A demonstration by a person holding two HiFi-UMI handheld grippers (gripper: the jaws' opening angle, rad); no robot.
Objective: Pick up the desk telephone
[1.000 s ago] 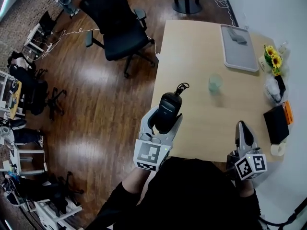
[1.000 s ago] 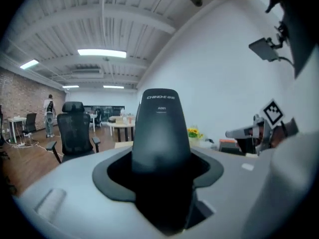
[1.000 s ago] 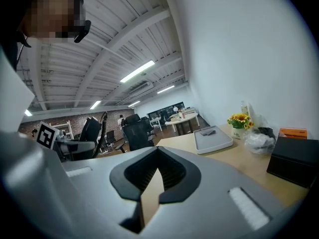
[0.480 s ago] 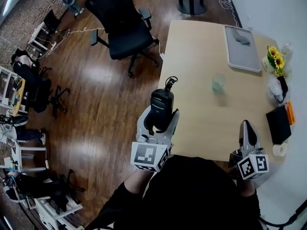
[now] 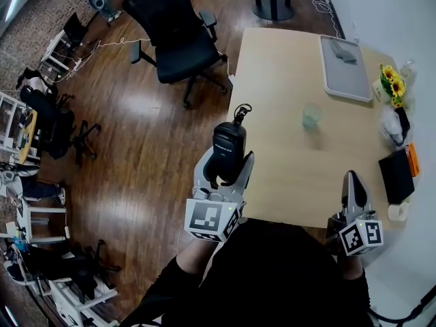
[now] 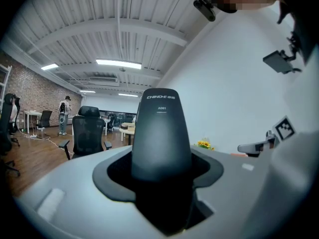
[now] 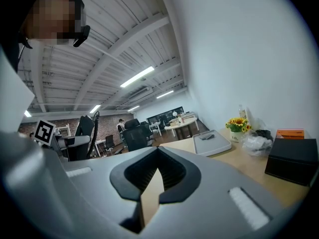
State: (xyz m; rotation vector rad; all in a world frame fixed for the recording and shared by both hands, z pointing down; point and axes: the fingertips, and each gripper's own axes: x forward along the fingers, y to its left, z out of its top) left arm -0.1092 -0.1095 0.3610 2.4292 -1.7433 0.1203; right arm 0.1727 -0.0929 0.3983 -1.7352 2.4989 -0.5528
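My left gripper (image 5: pixel 227 160) is shut on the black telephone handset (image 5: pixel 228 147), which stands between its jaws at the table's left edge, lifted above the wood. A short cord end (image 5: pixel 242 112) curls from the handset's far tip. In the left gripper view the handset (image 6: pixel 160 133) fills the gap between the jaws and points up and away. My right gripper (image 5: pixel 351 179) hovers shut over the table's near right part with nothing in it. In the right gripper view its jaws (image 7: pixel 155 173) meet with only a sliver of table showing.
The light wooden table (image 5: pixel 286 73) carries a glass (image 5: pixel 311 116), a grey tray (image 5: pixel 344 67), sunflowers (image 5: pixel 390 84), a black box (image 5: pixel 394 176) and a tape roll (image 5: pixel 395 212) along its right side. A black office chair (image 5: pixel 174 39) stands on the floor to the left.
The left gripper has risen and drifted left with the handset, from over the table to its left edge. The right gripper has stayed put.
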